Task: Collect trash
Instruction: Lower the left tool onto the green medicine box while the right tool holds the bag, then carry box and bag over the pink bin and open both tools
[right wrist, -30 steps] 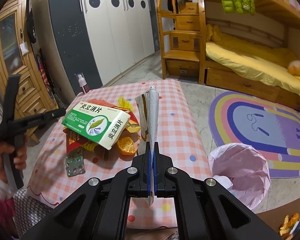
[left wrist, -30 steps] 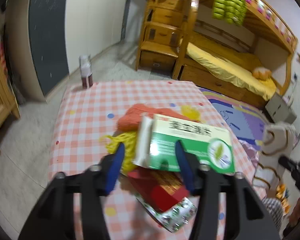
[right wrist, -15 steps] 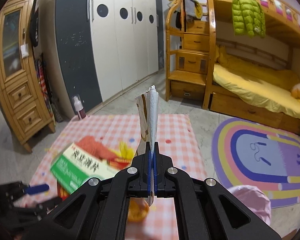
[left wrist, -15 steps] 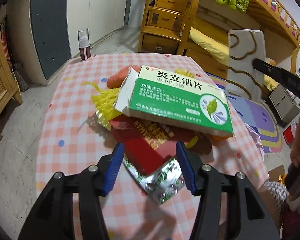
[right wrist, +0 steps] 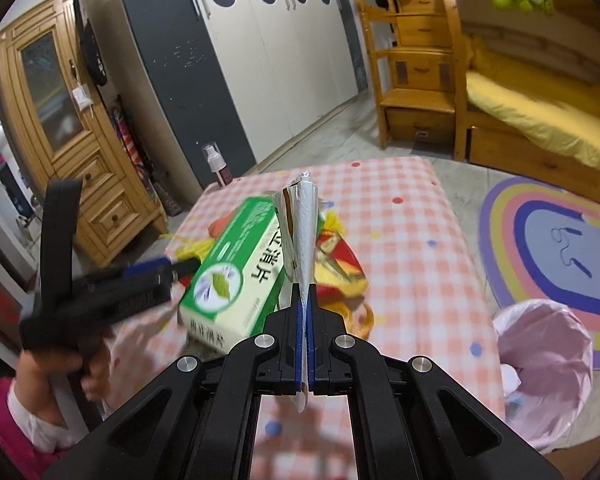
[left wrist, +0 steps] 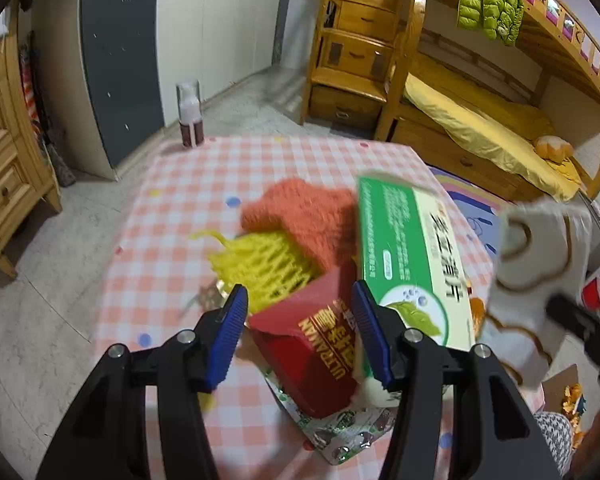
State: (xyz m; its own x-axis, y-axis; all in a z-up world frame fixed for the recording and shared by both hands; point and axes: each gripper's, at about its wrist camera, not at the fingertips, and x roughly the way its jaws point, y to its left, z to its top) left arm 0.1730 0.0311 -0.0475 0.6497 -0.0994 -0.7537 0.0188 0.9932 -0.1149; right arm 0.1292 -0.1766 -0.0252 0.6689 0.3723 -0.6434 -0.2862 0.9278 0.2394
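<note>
A trash pile lies on the pink checked table (left wrist: 172,208): a green medicine box (left wrist: 412,256), a red box (left wrist: 312,344), yellow foam netting (left wrist: 260,268), orange foam netting (left wrist: 300,216) and a blister pack (left wrist: 340,436). My left gripper (left wrist: 300,308) is open and low over the pile, with the red box between its fingers; the same gripper (right wrist: 168,268) shows left of the green box (right wrist: 240,272) in the right wrist view. My right gripper (right wrist: 304,292) is shut on a folded white and silver wrapper (right wrist: 302,232), held upright above the table (right wrist: 412,240). That wrapper (left wrist: 540,248) shows at right.
A bin lined with a pink bag (right wrist: 548,364) stands on the floor by the table's right side. A pump bottle (left wrist: 188,116) stands at the far corner of the table. A hand (right wrist: 88,368) grips the left tool. Wardrobes, a wooden cabinet and a bunk bed surround the table.
My left gripper has dropped closer to the pile, and the red box now lies between its fingers. My right gripper, still shut on the wrapper, has swung back over the table.
</note>
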